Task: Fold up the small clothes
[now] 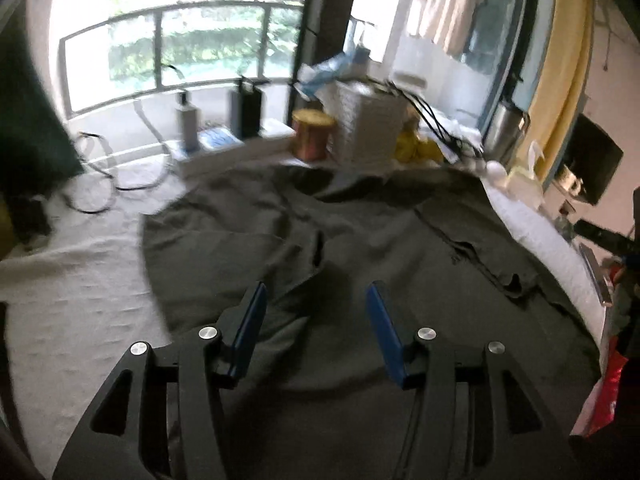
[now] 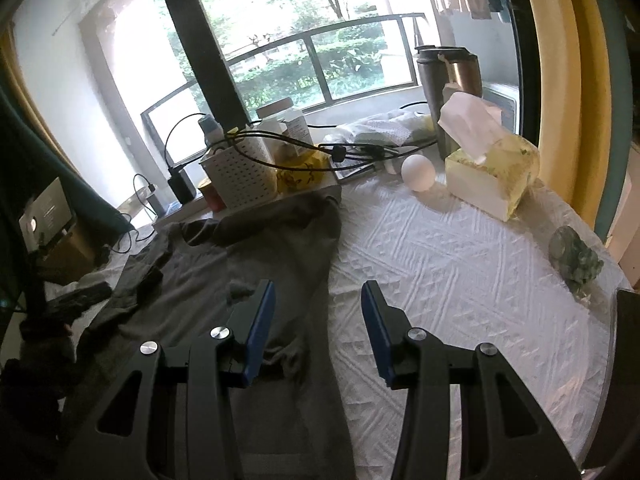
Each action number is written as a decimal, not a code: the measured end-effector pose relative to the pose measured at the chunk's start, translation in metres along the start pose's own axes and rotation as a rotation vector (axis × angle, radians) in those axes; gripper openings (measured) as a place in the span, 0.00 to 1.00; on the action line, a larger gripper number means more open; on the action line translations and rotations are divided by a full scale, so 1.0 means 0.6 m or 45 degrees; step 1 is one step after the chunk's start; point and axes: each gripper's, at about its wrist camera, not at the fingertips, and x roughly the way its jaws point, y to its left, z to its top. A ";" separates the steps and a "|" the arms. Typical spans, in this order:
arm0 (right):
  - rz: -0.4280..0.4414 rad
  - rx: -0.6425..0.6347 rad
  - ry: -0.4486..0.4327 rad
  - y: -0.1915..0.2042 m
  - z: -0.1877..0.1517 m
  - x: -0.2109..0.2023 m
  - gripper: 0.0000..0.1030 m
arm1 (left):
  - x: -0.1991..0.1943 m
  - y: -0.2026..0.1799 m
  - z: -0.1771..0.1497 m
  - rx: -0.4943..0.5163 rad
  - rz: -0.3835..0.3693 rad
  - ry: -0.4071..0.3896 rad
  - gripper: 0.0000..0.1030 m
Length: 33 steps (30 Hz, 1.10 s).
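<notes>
A dark grey garment (image 1: 340, 240) lies spread and wrinkled on the white textured bedspread (image 1: 80, 280). My left gripper (image 1: 316, 296) is open and empty, hovering just above the garment's near part. In the right wrist view the same garment (image 2: 248, 264) lies left of centre on the bedspread (image 2: 460, 280). My right gripper (image 2: 318, 296) is open and empty, over the garment's right edge; its left finger (image 2: 260, 320) is above the cloth and its right finger (image 2: 376, 320) above bare bedspread.
Along the window sill stand a white perforated basket (image 2: 240, 172) with black cables, a copper tin (image 1: 312, 132), bottles (image 1: 188, 120) and a steel flask (image 2: 448, 80). A tissue box (image 2: 492, 176), a white ball (image 2: 418, 172) and a small green object (image 2: 576, 260) lie on the bed.
</notes>
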 end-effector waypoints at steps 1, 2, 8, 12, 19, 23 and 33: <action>0.003 -0.002 0.003 0.002 0.000 0.001 0.43 | -0.014 0.010 -0.003 -0.019 0.024 -0.013 0.54; 0.007 -0.007 0.006 0.005 -0.001 0.001 0.43 | -0.028 0.023 -0.007 -0.042 0.053 -0.026 0.54; 0.025 -0.033 0.020 0.023 -0.003 0.008 0.43 | -0.049 0.112 -0.044 -0.202 0.184 0.009 0.54; 0.051 -0.048 0.019 0.038 -0.002 0.007 0.43 | -0.029 0.140 -0.070 -0.300 0.160 0.069 0.54; 0.038 -0.065 0.029 0.048 -0.008 0.001 0.43 | -0.005 0.104 -0.071 -0.160 0.107 0.055 0.39; 0.029 -0.061 0.027 0.047 -0.009 -0.004 0.43 | -0.002 0.089 -0.070 -0.083 0.127 0.052 0.11; 0.032 -0.058 0.039 0.049 -0.011 0.003 0.43 | -0.062 0.003 -0.057 0.218 0.157 -0.109 0.06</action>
